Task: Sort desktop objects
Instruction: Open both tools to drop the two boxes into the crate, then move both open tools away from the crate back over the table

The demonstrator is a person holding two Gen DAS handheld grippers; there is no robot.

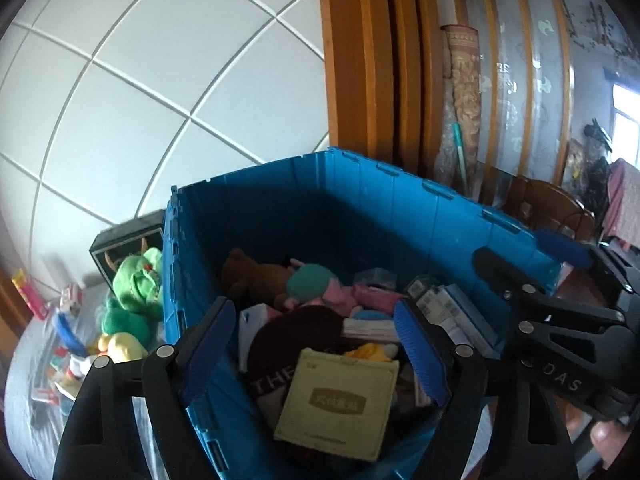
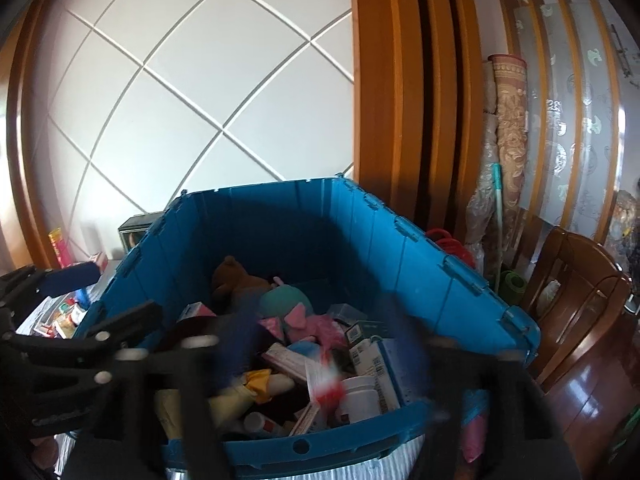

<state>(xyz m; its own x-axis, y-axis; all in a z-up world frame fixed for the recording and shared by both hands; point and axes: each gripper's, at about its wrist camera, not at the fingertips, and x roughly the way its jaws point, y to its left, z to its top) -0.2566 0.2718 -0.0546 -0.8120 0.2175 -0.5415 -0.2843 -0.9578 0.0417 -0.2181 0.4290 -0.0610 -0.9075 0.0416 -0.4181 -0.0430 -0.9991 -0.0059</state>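
A blue plastic crate [image 1: 360,200] [image 2: 420,264] holds plush toys, small boxes and bottles. My left gripper [image 1: 316,352] is open above the crate's near side, with a tan flat box [image 1: 340,404] lying in the crate between and below its fingers. My right gripper [image 2: 328,348] is open above the crate and blurred; a small red-and-white box [image 2: 326,380] is blurred in the air between its fingers, untouched by them. A brown teddy [image 2: 232,280] and a teal-and-pink plush [image 2: 288,304] lie further in. The right gripper also shows in the left wrist view [image 1: 532,264].
Left of the crate, on the grey table [image 1: 24,360], lie green plush toys [image 1: 136,280], a yellow plush [image 1: 120,346], a black box [image 1: 128,236] and small packets. Wooden chairs [image 2: 580,300] and a rolled rug [image 2: 510,128] stand to the right. A white panelled wall is behind.
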